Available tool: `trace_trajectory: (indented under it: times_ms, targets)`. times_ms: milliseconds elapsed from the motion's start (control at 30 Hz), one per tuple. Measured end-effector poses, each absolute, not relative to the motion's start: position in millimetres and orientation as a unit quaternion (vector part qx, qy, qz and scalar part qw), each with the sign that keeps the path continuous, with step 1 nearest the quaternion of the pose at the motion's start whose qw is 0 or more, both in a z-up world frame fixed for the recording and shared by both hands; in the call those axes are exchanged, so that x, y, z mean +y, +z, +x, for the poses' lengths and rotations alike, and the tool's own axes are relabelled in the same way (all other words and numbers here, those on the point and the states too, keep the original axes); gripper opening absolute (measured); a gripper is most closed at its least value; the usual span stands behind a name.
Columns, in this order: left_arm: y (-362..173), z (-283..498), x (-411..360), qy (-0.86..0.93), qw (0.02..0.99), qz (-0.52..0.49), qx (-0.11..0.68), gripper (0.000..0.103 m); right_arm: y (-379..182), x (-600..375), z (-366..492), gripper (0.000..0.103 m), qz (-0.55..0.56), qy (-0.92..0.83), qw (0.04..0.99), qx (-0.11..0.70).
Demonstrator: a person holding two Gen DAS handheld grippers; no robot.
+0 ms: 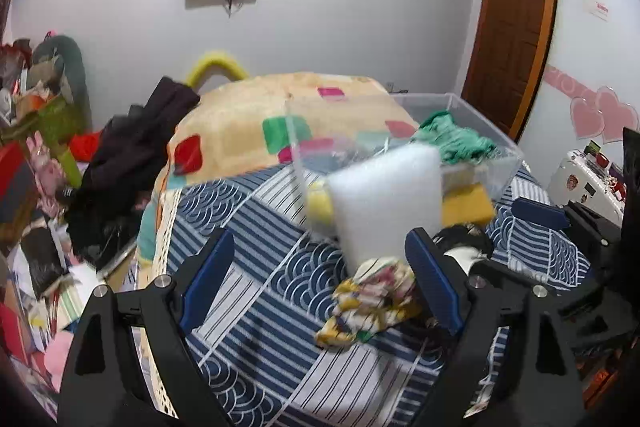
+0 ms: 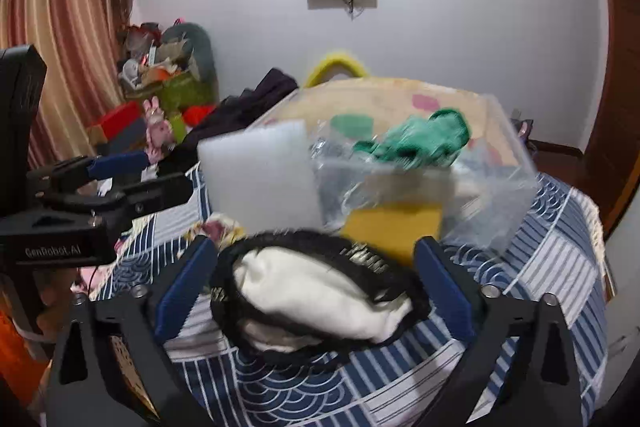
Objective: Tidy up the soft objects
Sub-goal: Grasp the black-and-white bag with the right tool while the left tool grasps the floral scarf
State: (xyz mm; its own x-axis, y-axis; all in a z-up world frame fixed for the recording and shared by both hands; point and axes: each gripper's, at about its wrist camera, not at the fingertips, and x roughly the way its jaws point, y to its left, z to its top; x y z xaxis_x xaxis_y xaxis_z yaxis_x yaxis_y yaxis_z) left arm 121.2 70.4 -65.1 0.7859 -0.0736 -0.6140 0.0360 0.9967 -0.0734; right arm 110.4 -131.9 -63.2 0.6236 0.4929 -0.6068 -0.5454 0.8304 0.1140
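A clear plastic bin point(image 1: 496, 135) point(image 2: 516, 163) stands on the bed and holds a green cloth point(image 1: 456, 139) point(image 2: 420, 141) and a yellow sponge point(image 1: 468, 207) point(image 2: 392, 223). A white foam block point(image 1: 388, 199) point(image 2: 260, 179) is blurred in front of the bin, apart from both grippers. My left gripper point(image 1: 320, 279) is open and empty, with a floral cloth point(image 1: 372, 299) by its right finger. My right gripper point(image 2: 316, 291) is open around a black and white cloth point(image 2: 316, 291) lying on the bed. The left gripper's fingers point(image 2: 120, 163) show at the left of the right wrist view.
The bed has a blue and white patterned sheet point(image 1: 256, 219) and a peach blanket with coloured squares point(image 1: 248, 119). Dark clothes point(image 1: 132, 155) hang off its left side. Clutter and boxes point(image 1: 36, 131) fill the floor at left. A wooden door point(image 1: 516, 19) is at right.
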Motion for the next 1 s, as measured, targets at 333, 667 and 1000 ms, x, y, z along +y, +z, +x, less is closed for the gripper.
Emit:
trace_trajectory:
  times_ms: [333, 667, 1000]
  targets:
    - [-93, 114, 77, -0.042, 0.930, -0.050, 0.362, 0.088, -89, -120, 125, 0.101, -0.038, 0.301, 0.876, 0.375]
    - [-112, 123, 52, -0.060, 0.924, -0.035, 0.377, 0.085, -95, -140, 125, 0.090, -0.034, 0.280, 0.878, 0.386]
    - [-130, 120, 36, -0.092, 0.914, -0.026, 0.394, 0.038, -100, -161, 120, 0.054, -0.021, 0.261, 0.879, 0.398]
